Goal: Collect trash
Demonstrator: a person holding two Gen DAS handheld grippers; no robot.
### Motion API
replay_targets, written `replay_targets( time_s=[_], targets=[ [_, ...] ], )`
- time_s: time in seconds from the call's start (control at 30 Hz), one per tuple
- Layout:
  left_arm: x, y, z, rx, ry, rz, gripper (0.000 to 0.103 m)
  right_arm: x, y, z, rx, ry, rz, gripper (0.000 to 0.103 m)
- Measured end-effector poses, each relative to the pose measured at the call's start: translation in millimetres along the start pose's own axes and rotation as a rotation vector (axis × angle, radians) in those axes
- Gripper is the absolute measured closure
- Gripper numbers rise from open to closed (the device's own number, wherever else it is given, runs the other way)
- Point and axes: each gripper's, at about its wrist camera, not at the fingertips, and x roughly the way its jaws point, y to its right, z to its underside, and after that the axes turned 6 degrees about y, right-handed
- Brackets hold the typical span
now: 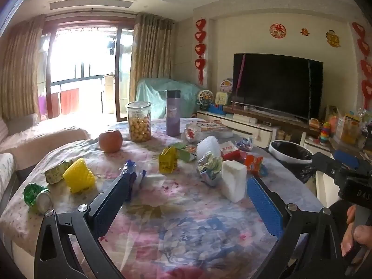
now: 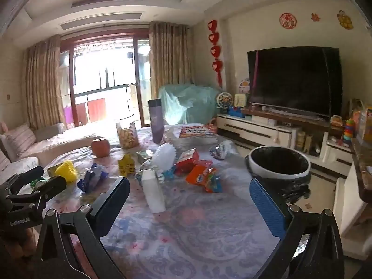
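On the table point(image 1: 186, 220): an apple point(image 1: 110, 140), a jar point(image 1: 139, 122) of snacks and a purple flask point(image 1: 173, 112), standing upright; behind, a dark TV point(image 1: 276, 84), curtains point(image 1: 151, 53) and a sofa point(image 1: 41, 134).

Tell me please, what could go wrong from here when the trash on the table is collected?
1. Keepers may get binned: the apple, cookie jar and purple flask stand among the wrappers.
2. The trash bin sits off the table's right edge; a light piece like the orange wrapper could drop short onto the floor.
3. Both tongs, left and right, are open and empty, close together; they might collide reaching the middle pile.
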Motion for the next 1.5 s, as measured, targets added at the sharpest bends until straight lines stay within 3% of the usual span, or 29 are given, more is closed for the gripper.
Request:
replay_targets(
  time_s=[0.23, 1.5],
  targets=[
    [-3, 3, -4, 0.01, 0.003, 0.007, 0.001, -9, 19, -4, 0.026, 0.004, 0.004, 0.0],
    [3, 4, 4, 0.005, -0.006, -0.003, 0.001, 0, 9, -1, 0.048, -0.017, -0.033, 0.0]
  ],
)
